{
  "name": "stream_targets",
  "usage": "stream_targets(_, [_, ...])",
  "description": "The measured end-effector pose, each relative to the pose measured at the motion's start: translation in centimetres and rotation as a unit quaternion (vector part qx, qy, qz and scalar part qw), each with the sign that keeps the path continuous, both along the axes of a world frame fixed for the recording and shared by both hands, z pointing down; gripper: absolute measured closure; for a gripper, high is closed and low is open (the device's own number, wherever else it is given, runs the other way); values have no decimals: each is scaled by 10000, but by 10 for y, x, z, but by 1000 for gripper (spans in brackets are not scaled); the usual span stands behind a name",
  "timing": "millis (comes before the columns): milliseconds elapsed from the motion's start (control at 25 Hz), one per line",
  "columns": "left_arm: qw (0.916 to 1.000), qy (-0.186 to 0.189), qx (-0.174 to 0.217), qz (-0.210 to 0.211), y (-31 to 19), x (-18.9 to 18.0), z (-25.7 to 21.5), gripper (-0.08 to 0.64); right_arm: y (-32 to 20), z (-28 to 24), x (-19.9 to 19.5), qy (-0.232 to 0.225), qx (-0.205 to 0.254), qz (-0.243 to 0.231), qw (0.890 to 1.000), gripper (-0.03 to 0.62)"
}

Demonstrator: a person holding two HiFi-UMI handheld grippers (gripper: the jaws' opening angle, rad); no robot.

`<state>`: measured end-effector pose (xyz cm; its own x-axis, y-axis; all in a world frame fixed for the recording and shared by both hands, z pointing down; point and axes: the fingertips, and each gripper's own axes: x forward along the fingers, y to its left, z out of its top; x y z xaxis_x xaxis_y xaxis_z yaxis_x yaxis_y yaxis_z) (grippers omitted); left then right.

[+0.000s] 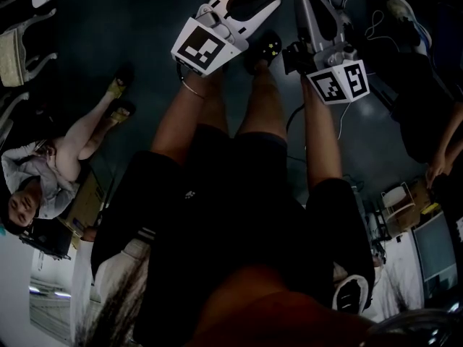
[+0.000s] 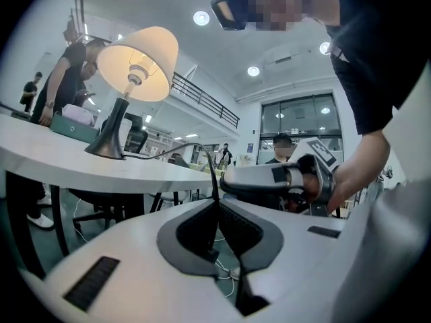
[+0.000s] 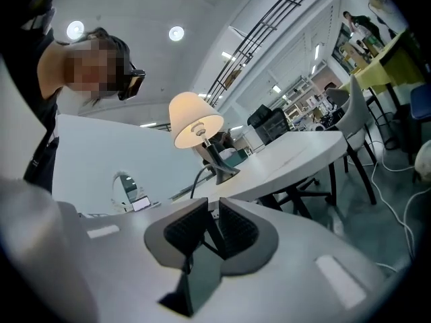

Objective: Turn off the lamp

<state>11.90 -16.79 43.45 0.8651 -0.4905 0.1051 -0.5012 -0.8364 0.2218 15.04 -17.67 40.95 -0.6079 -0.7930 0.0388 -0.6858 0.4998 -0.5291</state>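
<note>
Your right claw (image 3: 214, 204) is barely parted, left claw (image 2: 217, 204) closed, both empty. The lamp (image 3: 195, 121) is lit: reach the counter (image 3: 296, 157), find the switch.

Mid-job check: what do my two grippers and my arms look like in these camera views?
The left gripper and the right gripper share smooth white shells with dark grey ribbed pads. Each carries a white cube printed with black square markers. The person wears black short sleeves and a thin bracelet on the left wrist.

lamp cord (image 2: 191, 144) end hidden behind left tool (image 2: 218, 202)
</note>
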Motion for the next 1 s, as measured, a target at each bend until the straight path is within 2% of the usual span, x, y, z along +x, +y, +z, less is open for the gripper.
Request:
stream_targets(280, [9999, 7, 101, 43, 2, -4, -9, 538, 13, 21, -5, 339, -182, -94, 9992, 551])
stream_targets(600, [9997, 129, 183, 27, 0, -5, -26, 538, 26, 47, -15, 937, -286, -349, 9946, 494])
stream_targets(1000, [9991, 232, 309, 174, 0, -2, -46, 538, 24, 55, -29, 1015, -302, -351, 9938, 482])
